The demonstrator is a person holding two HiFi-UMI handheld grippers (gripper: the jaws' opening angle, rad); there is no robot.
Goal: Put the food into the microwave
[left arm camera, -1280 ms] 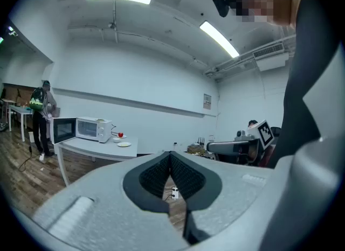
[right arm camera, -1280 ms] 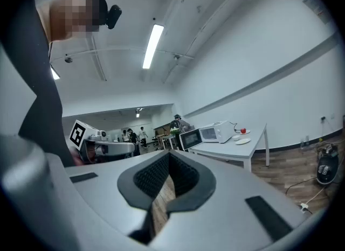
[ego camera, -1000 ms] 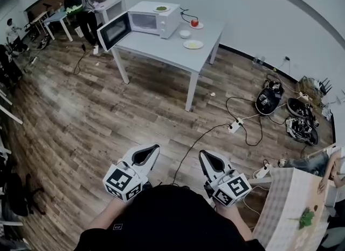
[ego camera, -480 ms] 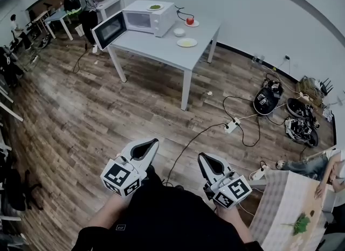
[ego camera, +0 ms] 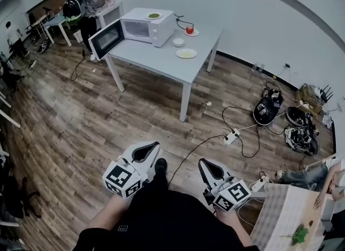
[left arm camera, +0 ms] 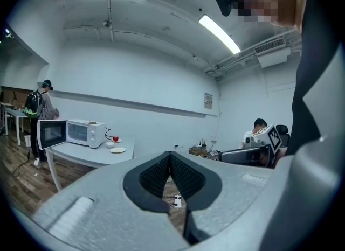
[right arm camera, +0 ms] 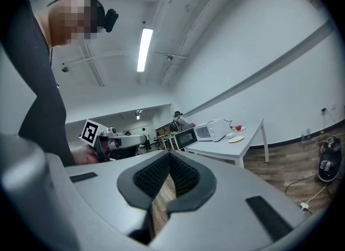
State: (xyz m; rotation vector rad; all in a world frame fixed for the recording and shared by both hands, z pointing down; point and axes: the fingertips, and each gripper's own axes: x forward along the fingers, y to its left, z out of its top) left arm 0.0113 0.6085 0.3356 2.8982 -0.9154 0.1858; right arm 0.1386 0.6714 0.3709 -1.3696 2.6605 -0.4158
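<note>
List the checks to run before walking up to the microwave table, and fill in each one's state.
1. Door of the microwave open: ok.
2. Left gripper and right gripper empty, jaws together: ok.
3. Food on the table: ok, a red item, a bowl and a plate.
4. Table within reach: not ok, open floor lies between.
5. Walking path: not ok, a cable crosses the floor ahead.
6. Microwave interior free: cannot tell.

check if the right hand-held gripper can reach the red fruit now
Probably not: the right hand-held gripper is at the person's body, the red fruit on a table across the floor.
</note>
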